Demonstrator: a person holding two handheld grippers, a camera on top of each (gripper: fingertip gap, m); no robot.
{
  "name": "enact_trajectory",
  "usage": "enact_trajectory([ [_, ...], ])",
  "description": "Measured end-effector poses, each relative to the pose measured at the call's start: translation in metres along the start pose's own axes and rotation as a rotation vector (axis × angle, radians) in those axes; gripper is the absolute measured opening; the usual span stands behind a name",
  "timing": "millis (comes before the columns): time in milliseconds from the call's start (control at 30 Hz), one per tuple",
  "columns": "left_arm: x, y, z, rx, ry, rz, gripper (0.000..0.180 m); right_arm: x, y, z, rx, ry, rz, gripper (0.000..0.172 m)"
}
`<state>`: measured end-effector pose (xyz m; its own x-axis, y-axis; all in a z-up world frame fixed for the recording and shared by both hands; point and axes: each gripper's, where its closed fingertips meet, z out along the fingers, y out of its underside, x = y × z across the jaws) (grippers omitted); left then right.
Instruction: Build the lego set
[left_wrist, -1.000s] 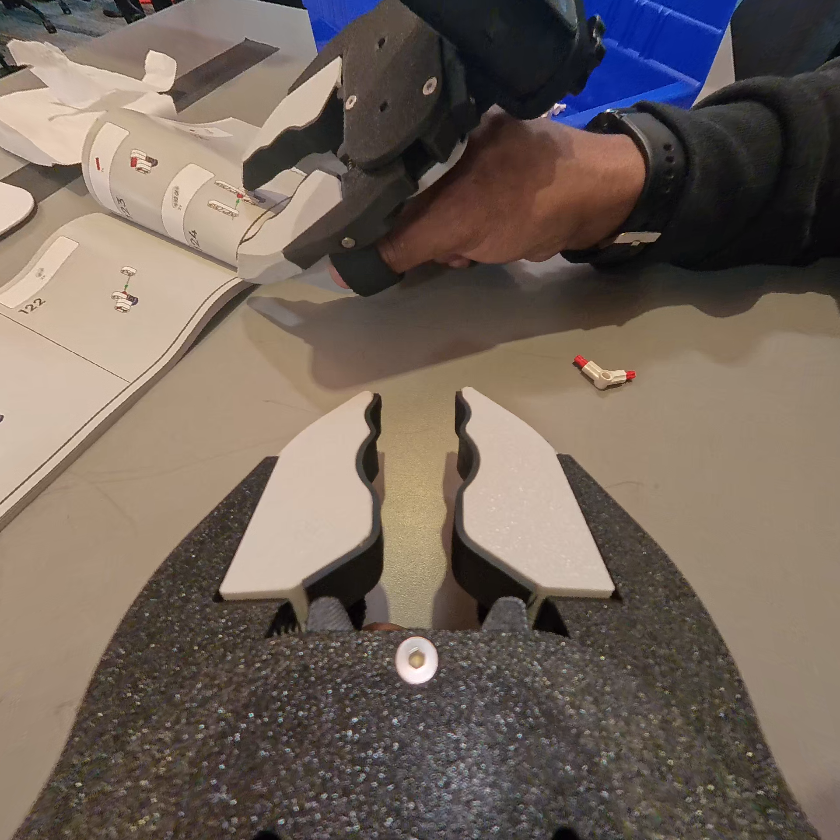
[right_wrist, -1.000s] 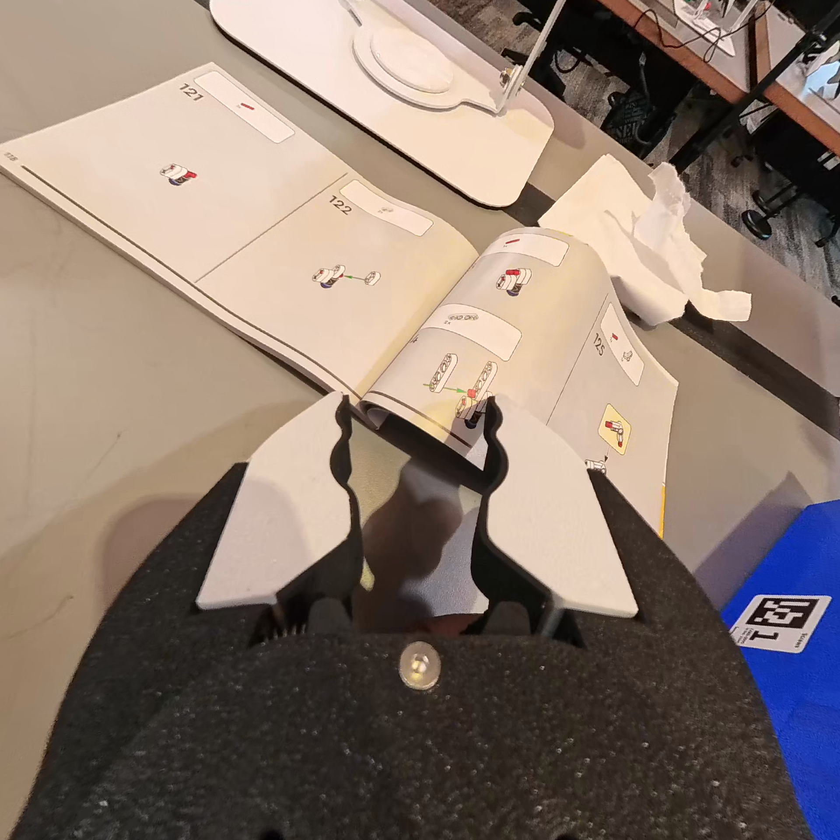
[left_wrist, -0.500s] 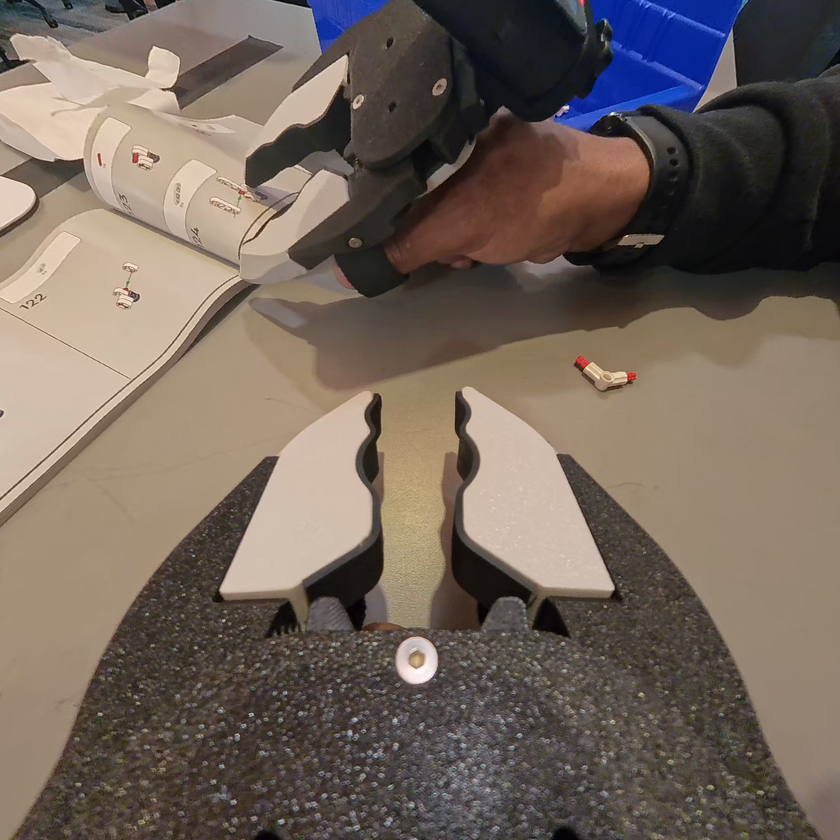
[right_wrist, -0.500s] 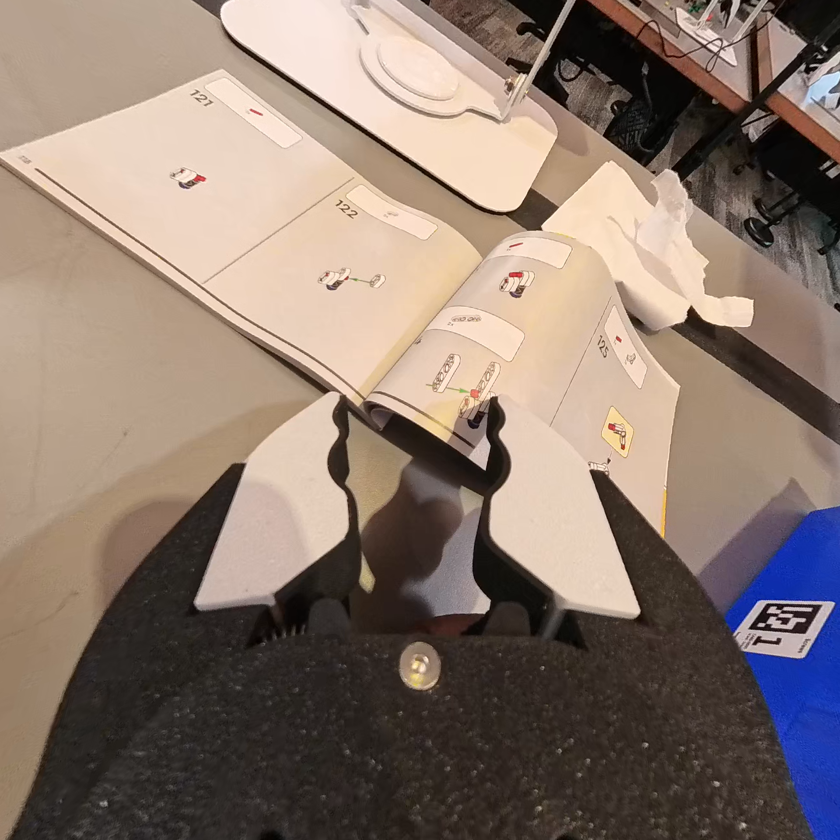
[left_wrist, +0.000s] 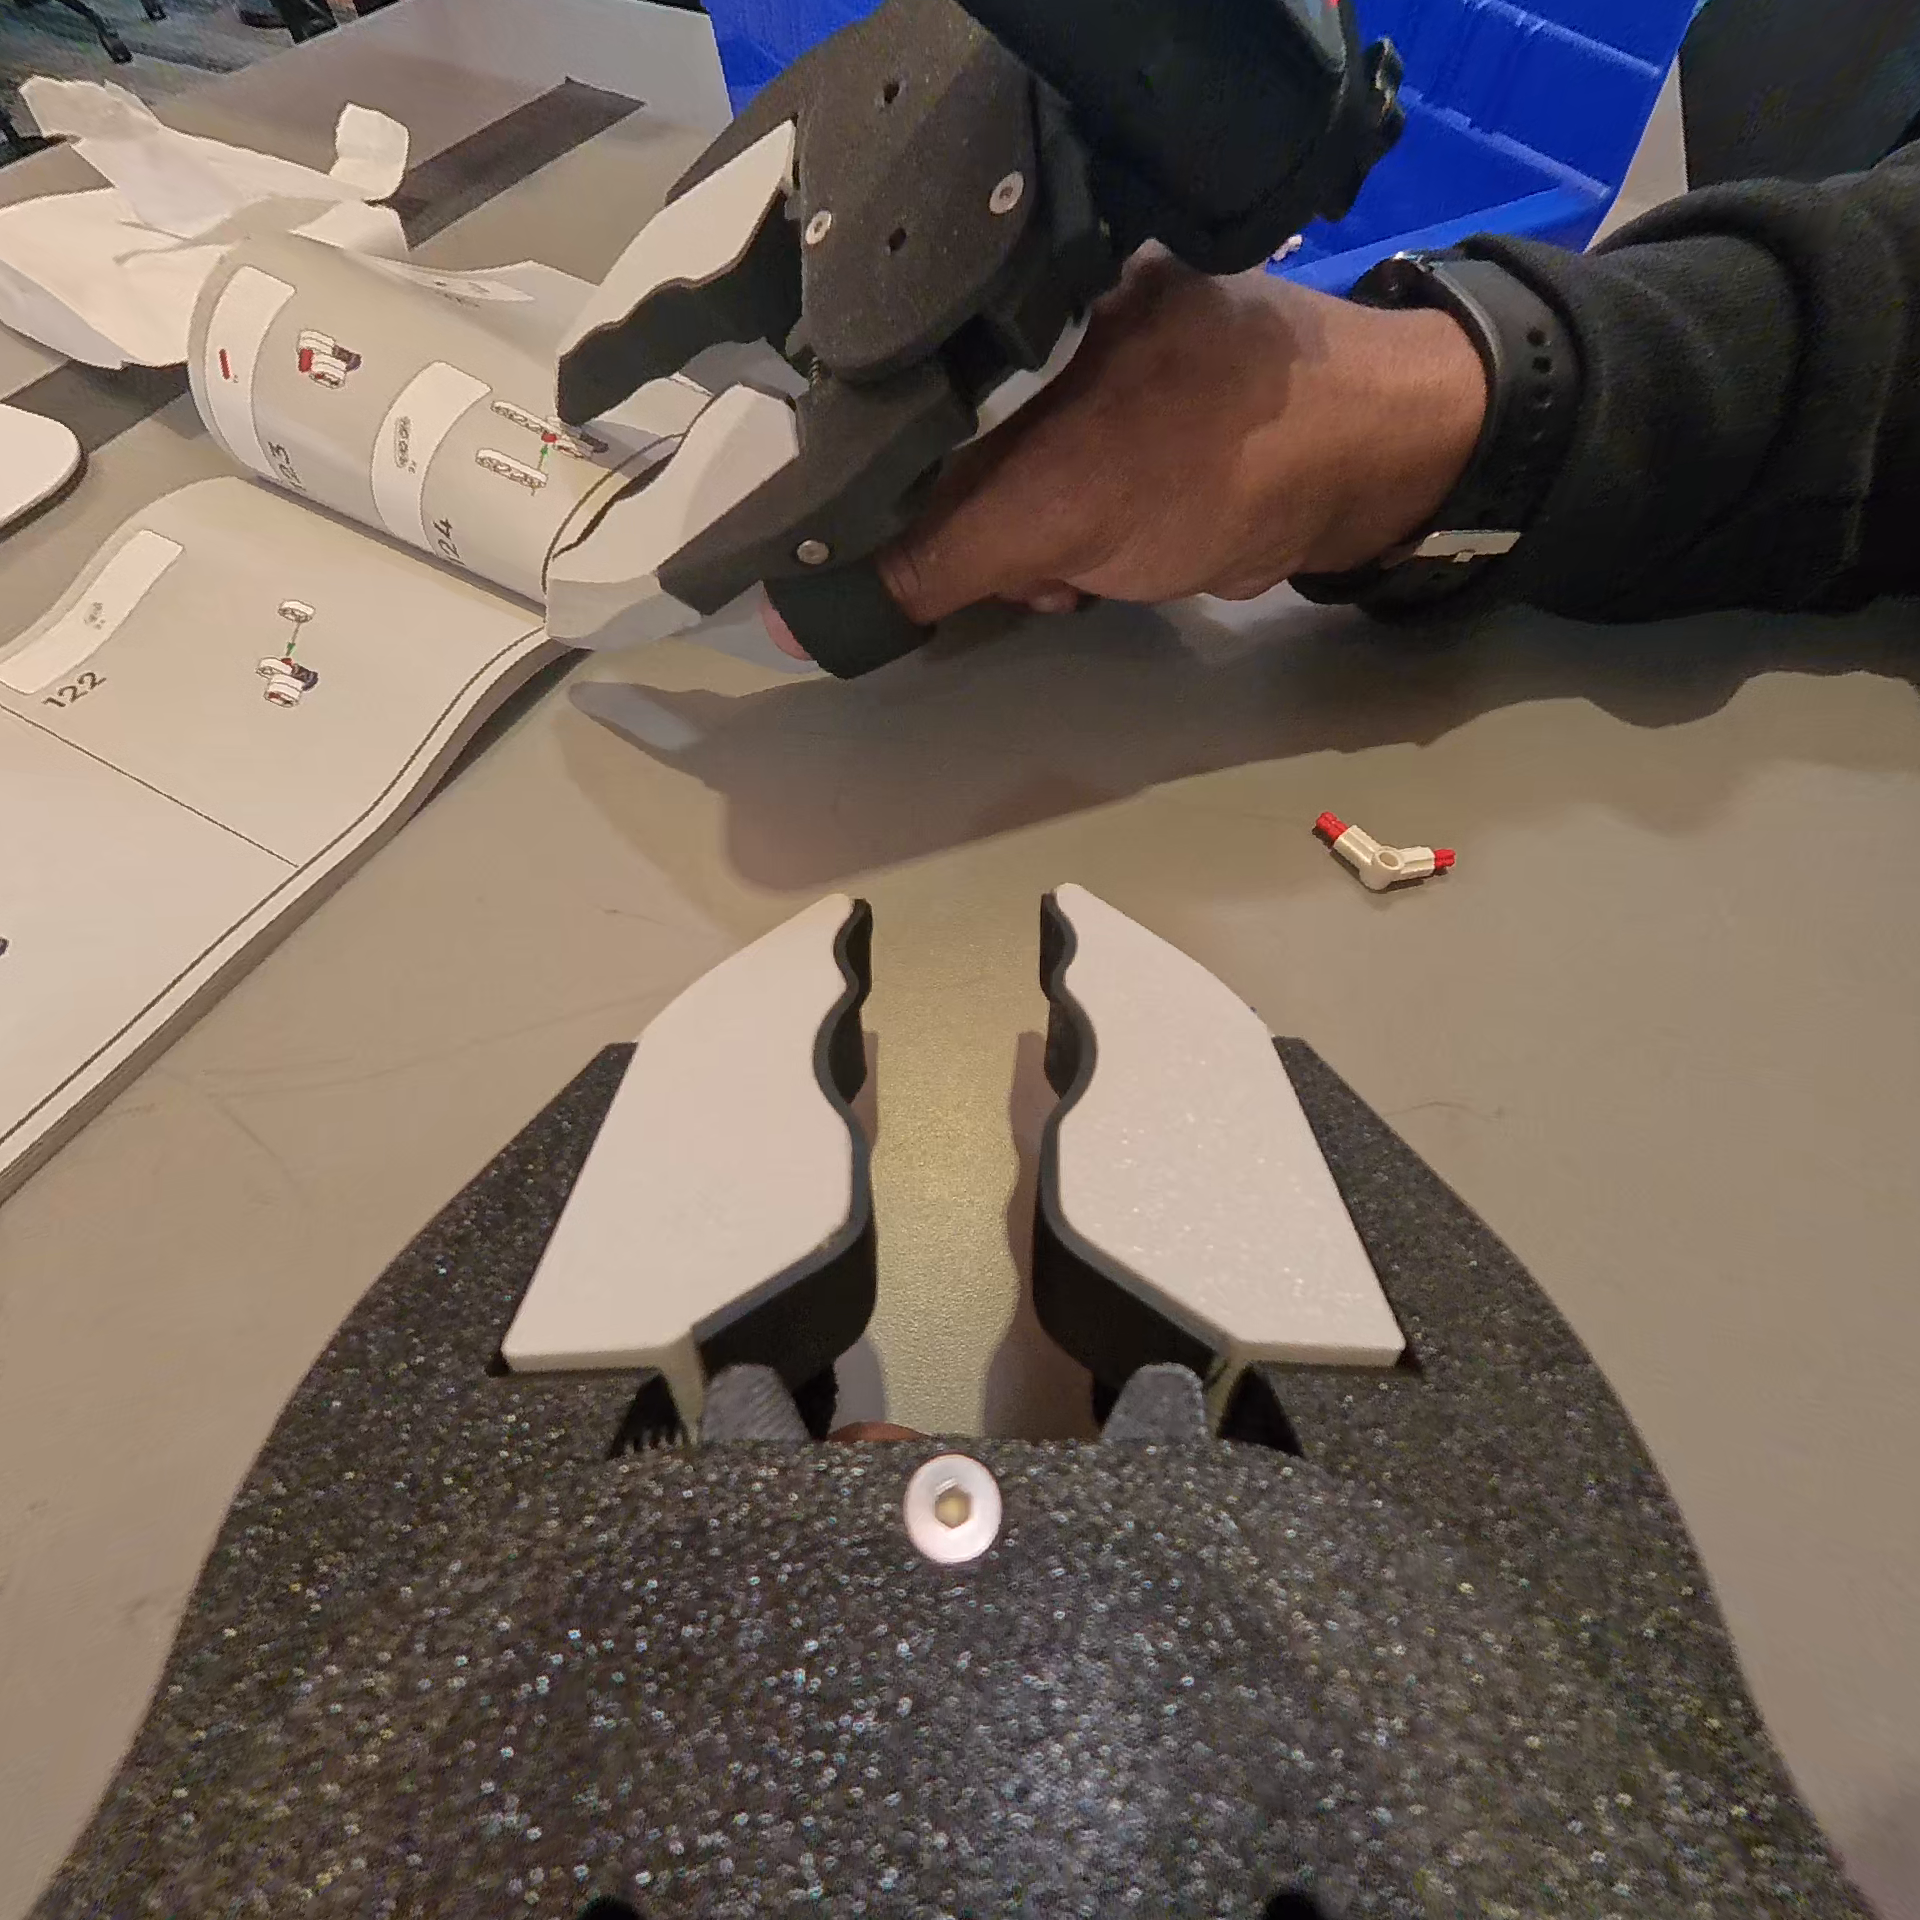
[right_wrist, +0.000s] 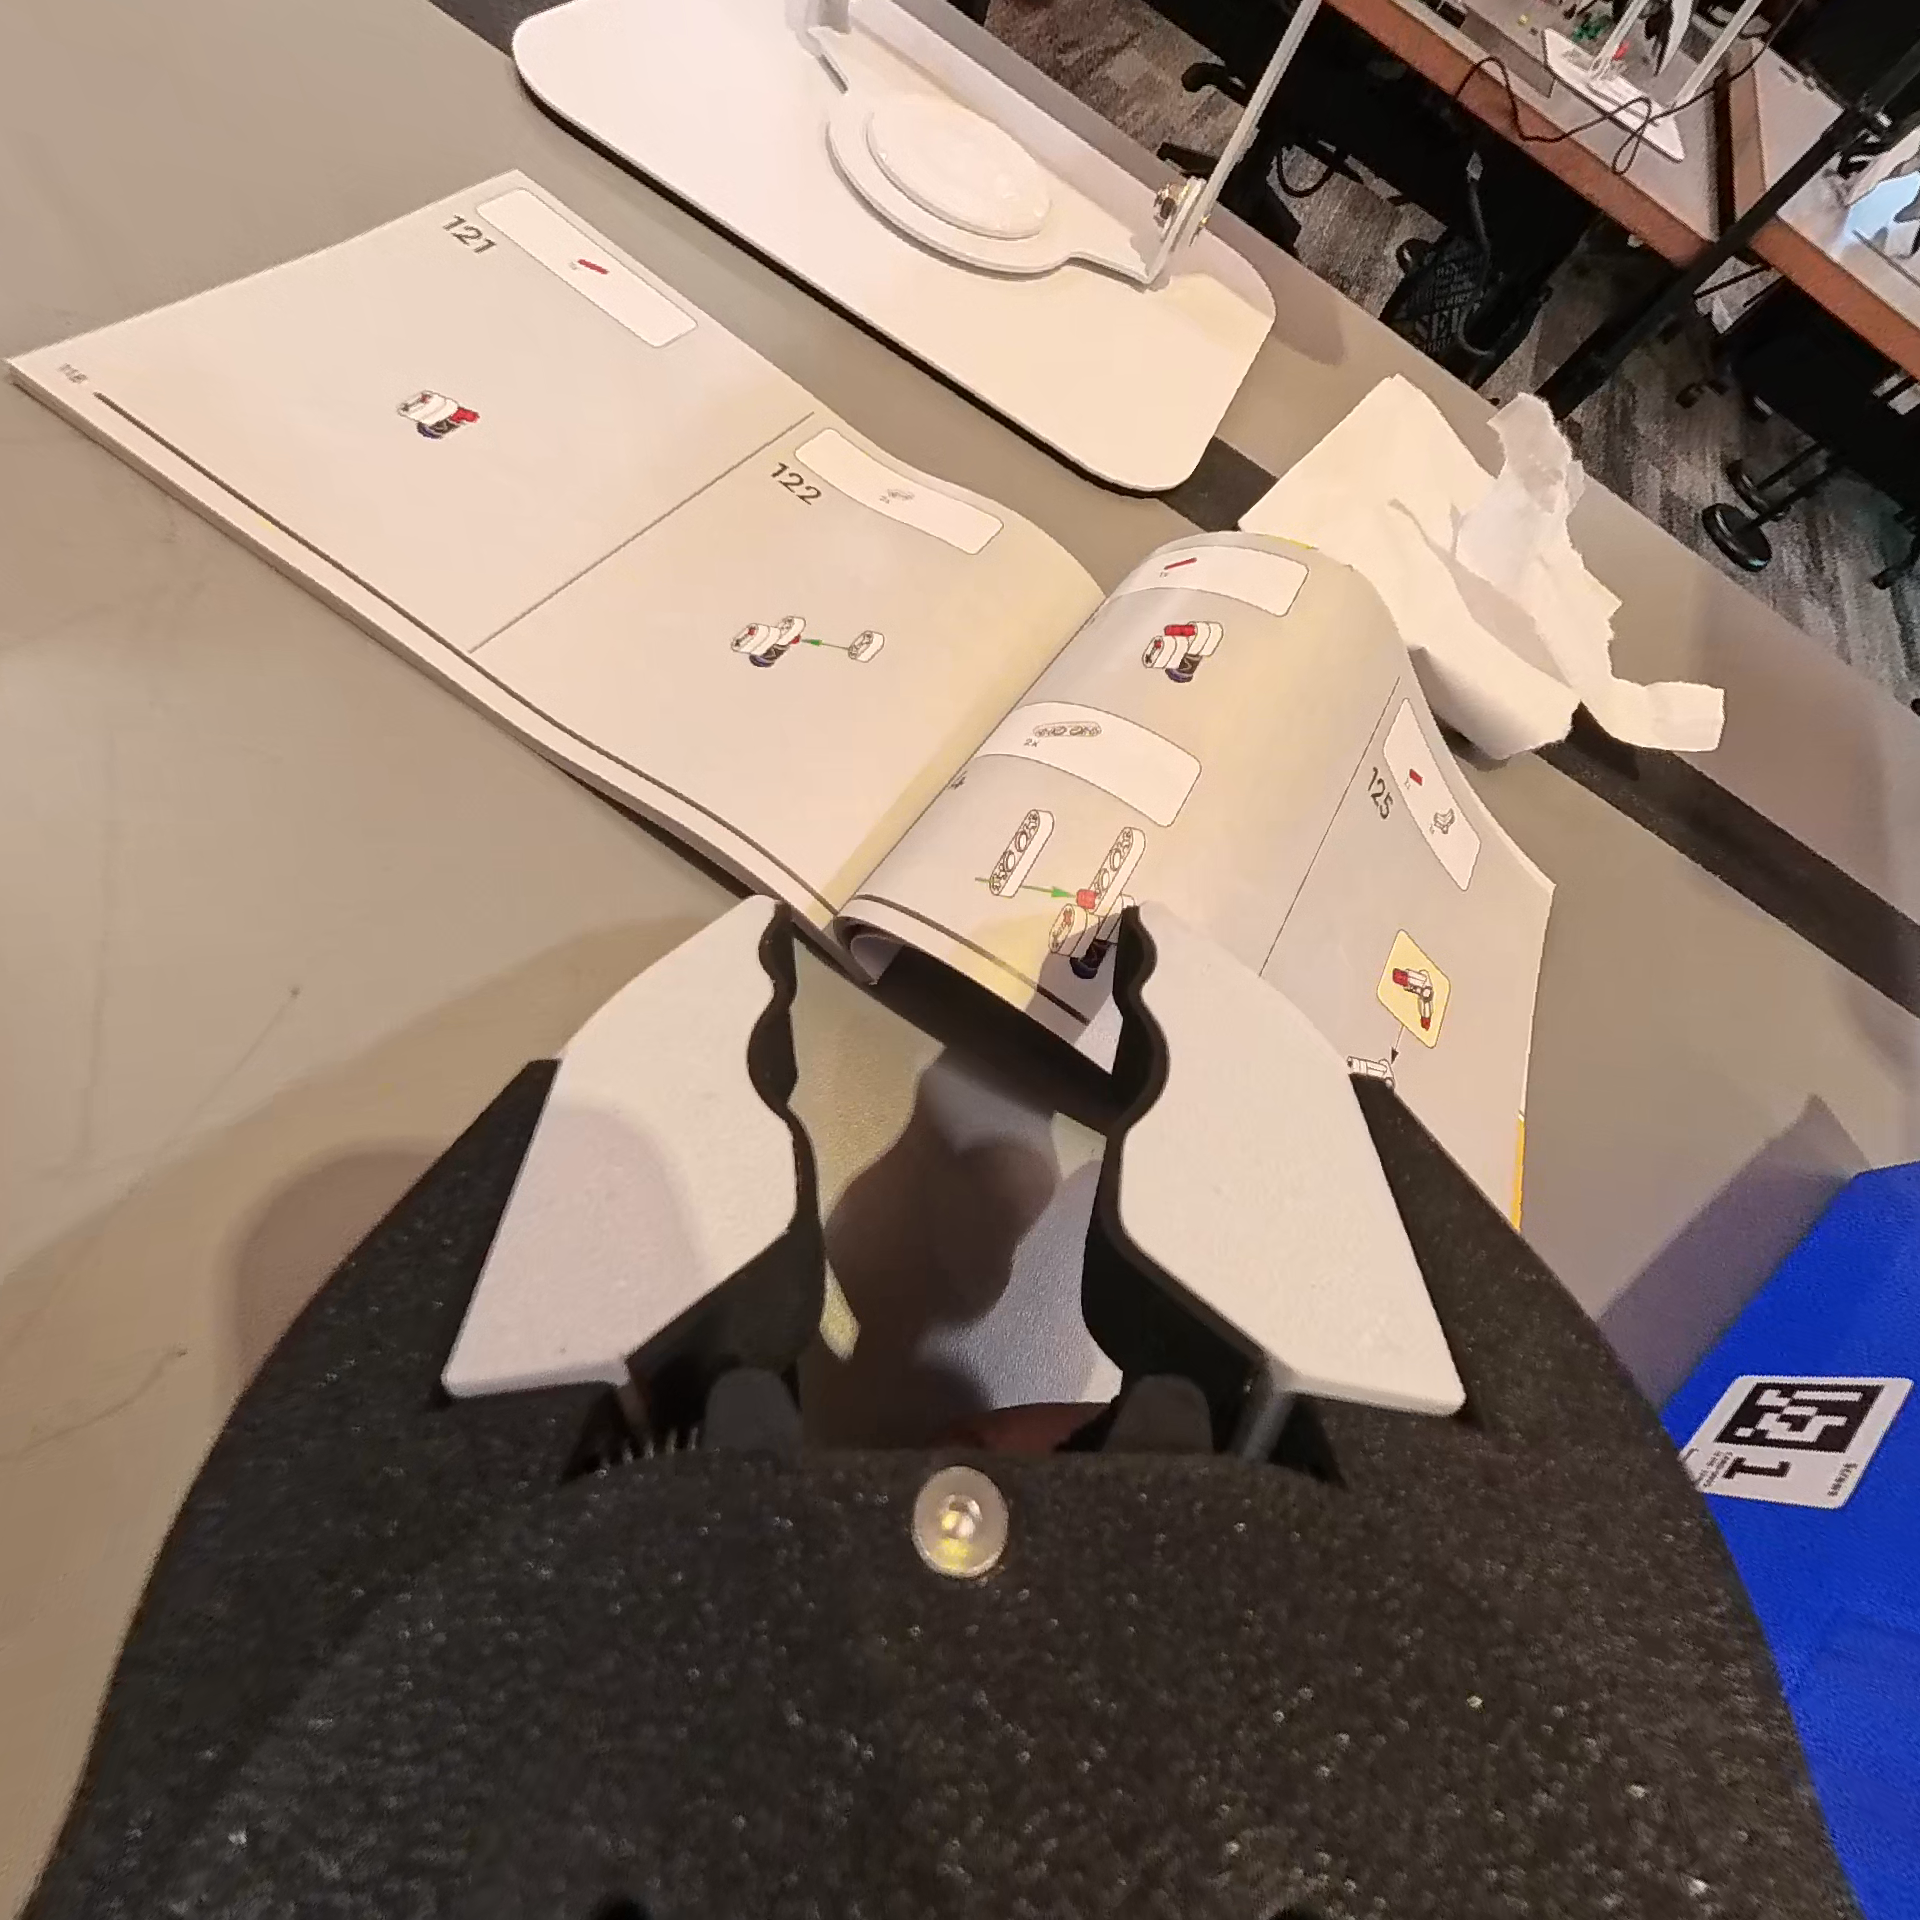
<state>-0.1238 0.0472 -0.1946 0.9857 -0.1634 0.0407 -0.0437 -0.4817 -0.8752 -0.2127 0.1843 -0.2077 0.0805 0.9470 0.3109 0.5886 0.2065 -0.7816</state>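
Two grippers, open booklet (right_wrist: 644, 582) on table (left_wrist: 1558, 1091).
Right gripper (right_wrist: 956, 914): fingers spread wide around the curled page (right_wrist: 1195, 748), lifted slightly higher than a second ago, not clamped. Left gripper (left_wrist: 954, 902): unmoved, parted, empty; small toy piece (left_wrist: 1382, 857) nearby.

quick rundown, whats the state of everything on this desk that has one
instruction booklet: open, lying on the table
right-hand page: lifted and curled over, lower edge between the right gripper's fingers
right gripper: fingers apart, straddling the page
left gripper: fingers apart, nothing between them
white and red connector piece: loose on the table
paper towel: crumpled, torn
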Motion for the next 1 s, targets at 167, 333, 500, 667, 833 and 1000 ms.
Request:
enact_trajectory([
  [167,0.0,0.0,0.0,0.0,0.0,0.0,0.031,0.0,0.0,0.0,0.001,-0.001,0.0,0.059],
  [333,0.0,0.0,0.0,-0.002,0.0,0.002,0.031,-0.001,-0.001,0.0,0.005,-0.001,-0.006,0.059],
  [500,0.0,0.0,0.0,-0.002,-0.001,0.0,0.031,-0.001,-0.001,0.0,0.007,-0.002,-0.007,0.059],
  [667,0.0,0.0,0.0,-0.004,-0.004,0.007,0.031,-0.001,-0.002,-0.001,0.016,-0.001,-0.013,0.059],
  [833,0.0,0.001,0.0,-0.005,-0.005,0.011,0.031,-0.005,-0.007,-0.005,0.066,0.008,-0.06,0.059],
  [1000,0.0,0.001,0.0,-0.004,-0.002,0.005,0.031,-0.02,-0.014,-0.013,0.144,0.031,-0.231,0.056],
])
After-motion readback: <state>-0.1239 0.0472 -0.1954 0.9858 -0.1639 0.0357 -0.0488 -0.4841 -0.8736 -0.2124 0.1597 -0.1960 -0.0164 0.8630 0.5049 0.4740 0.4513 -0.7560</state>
